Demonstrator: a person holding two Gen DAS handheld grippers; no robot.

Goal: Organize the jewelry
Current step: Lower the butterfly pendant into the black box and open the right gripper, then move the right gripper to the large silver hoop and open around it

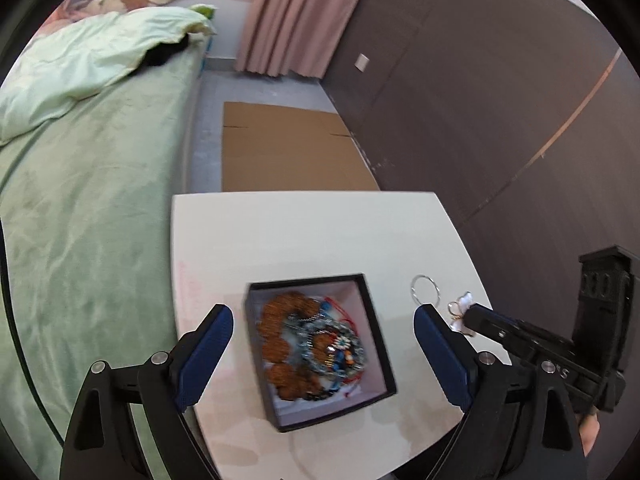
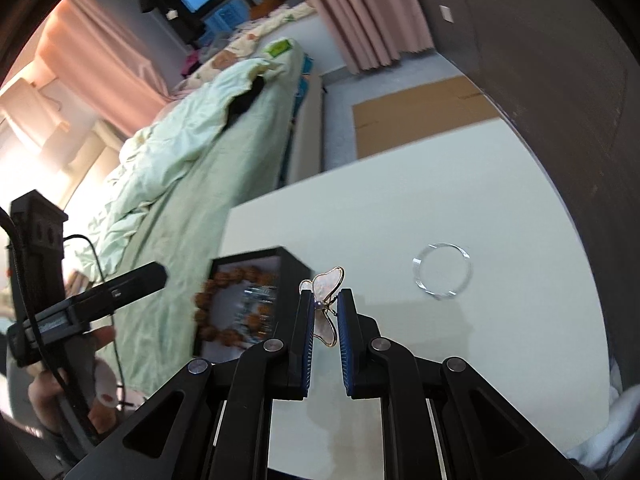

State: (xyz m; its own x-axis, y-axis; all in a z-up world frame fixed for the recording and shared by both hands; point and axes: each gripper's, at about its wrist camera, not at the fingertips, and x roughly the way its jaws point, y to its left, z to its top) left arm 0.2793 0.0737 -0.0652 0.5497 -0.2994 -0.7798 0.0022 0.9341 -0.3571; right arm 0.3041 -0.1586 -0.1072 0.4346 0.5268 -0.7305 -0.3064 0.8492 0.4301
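A black jewelry box (image 1: 320, 352) with a white inside stands on the white table (image 1: 304, 232). It holds a brown bead bracelet (image 1: 280, 344) and a tangle of beaded jewelry. My left gripper (image 1: 324, 322) is open, its jaws wide on either side of the box, above it. My right gripper (image 2: 325, 300) is shut on a white butterfly brooch (image 2: 326, 304) with a gold rim, held above the table just right of the box (image 2: 248, 300). The brooch also shows in the left wrist view (image 1: 464, 306). A clear ring bangle (image 2: 442, 270) lies on the table to the right.
A bed with a green cover (image 1: 80, 220) runs along the table's left side. Flat cardboard (image 1: 288, 148) lies on the floor beyond the table. A dark wall (image 1: 500, 120) is to the right, pink curtains (image 1: 296, 16) at the back.
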